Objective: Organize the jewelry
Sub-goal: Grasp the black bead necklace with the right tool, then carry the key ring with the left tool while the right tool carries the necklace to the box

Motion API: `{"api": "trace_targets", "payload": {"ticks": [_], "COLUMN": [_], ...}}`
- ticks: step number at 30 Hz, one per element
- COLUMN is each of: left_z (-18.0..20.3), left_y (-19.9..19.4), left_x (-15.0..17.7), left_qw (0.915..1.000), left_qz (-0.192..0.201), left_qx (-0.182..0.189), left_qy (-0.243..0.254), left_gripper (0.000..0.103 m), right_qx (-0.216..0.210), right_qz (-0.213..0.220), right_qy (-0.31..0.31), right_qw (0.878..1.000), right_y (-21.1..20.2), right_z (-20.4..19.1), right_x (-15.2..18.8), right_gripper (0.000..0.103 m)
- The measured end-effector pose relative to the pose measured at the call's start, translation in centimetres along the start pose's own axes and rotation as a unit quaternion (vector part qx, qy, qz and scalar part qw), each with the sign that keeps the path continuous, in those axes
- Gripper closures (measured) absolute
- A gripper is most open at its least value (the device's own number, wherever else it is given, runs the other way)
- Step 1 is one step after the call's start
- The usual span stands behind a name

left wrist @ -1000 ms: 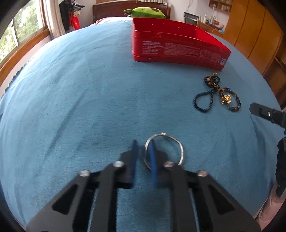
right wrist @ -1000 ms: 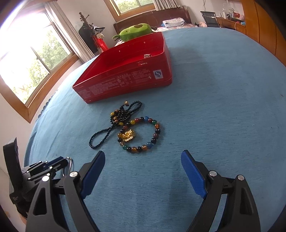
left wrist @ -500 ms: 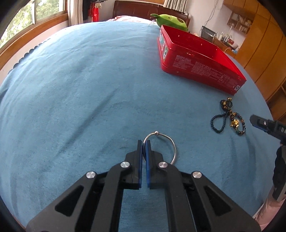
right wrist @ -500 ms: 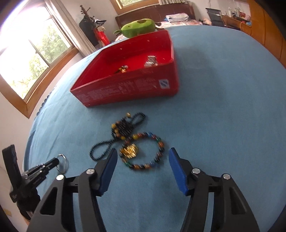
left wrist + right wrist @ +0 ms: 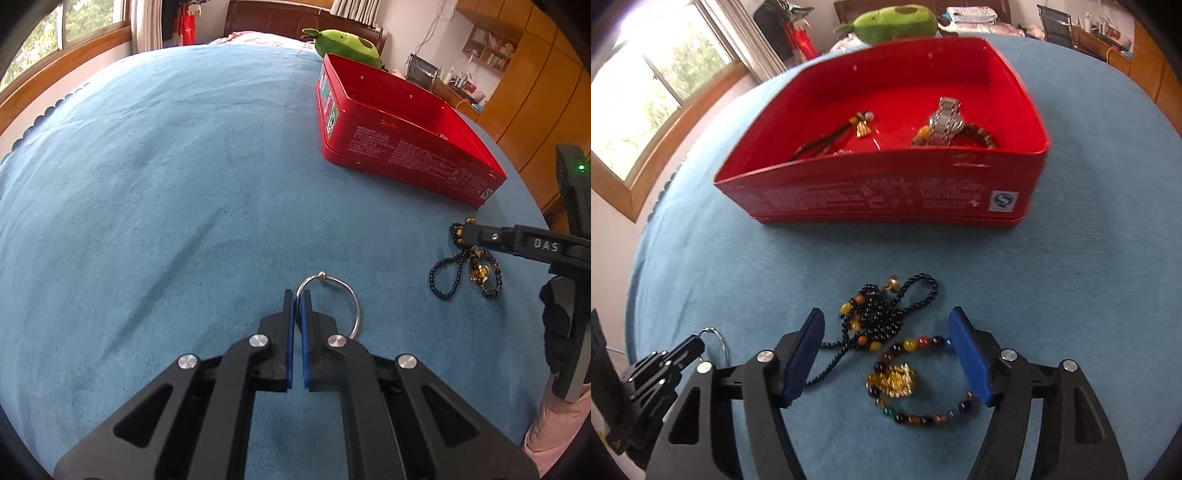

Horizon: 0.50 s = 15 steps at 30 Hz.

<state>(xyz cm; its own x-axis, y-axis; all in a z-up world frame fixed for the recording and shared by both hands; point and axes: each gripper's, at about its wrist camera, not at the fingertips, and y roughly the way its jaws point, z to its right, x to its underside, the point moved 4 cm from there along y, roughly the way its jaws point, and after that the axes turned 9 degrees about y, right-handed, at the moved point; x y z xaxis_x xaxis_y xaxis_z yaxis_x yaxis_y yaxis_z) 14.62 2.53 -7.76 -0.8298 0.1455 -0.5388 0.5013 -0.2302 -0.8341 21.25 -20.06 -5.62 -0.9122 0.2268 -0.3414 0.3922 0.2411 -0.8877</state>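
- the step in hand looks like picking up the loose pieces on the blue cloth (image 5: 184,184) so they can go into the red tin (image 5: 886,206), which already holds a metal watch (image 5: 945,118), a brown bead bracelet (image 5: 979,133) and a tasselled charm (image 5: 860,123).
- the left gripper (image 5: 296,295) has its blue pads pressed together on the rim of a silver ring bangle (image 5: 343,291); most of the hoop sticks out beyond and to the right of its fingertips.
- the tin lies well ahead of the left gripper and off to its right, so its next move is probably a carry across the cloth, then a release once the hoop is over the tin's open top.
- the right gripper (image 5: 886,336) stands open with nothing held; its jaws have just been widening again after narrowing.
- the multicoloured bead bracelet (image 5: 923,384) with its gold charm (image 5: 892,380) lies between the right gripper's blue fingers (image 5: 805,354), not pressed by either pad.
- the dark bead necklace (image 5: 879,317) is tangled just ahead of the bracelet, touching or overlapping it, with a strand running under the left-hand finger.
- the right gripper's next move calls for lowering and closing on the bracelet alone; the risk, as i judge it, is snagging the necklace along with it.
- the red tin sits straight ahead of the right gripper, beyond the beads.
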Motion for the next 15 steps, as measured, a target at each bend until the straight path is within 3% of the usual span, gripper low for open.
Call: {"api": "trace_targets", "payload": {"ticks": [4,8,15], "left_z": [-0.3,-0.6,-0.6], "left_y": [0.5,0.9,1.0], "left_x": [-0.3,-0.5,-0.7], "left_qw": [1.0,1.0,1.0], "left_qz": [-0.002,-0.002,-0.002], "left_qx": [0.003,0.006,0.007], "left_qy": [-0.002,-0.005,-0.003], "left_gripper": [0.101,0.101,0.101], "right_qx": [0.011,0.021,-0.013], "right_qz": [0.008,0.022,0.028], "right_qy": [-0.031,-0.063,-0.061], "right_qw": [0.999,0.998,0.998], "right_y": [0.6,0.7,0.1], "right_z": [-1.2,-2.1,-1.4], "right_x": [0.4,1.2,1.7], "right_gripper": [0.033,0.062,0.074]}}
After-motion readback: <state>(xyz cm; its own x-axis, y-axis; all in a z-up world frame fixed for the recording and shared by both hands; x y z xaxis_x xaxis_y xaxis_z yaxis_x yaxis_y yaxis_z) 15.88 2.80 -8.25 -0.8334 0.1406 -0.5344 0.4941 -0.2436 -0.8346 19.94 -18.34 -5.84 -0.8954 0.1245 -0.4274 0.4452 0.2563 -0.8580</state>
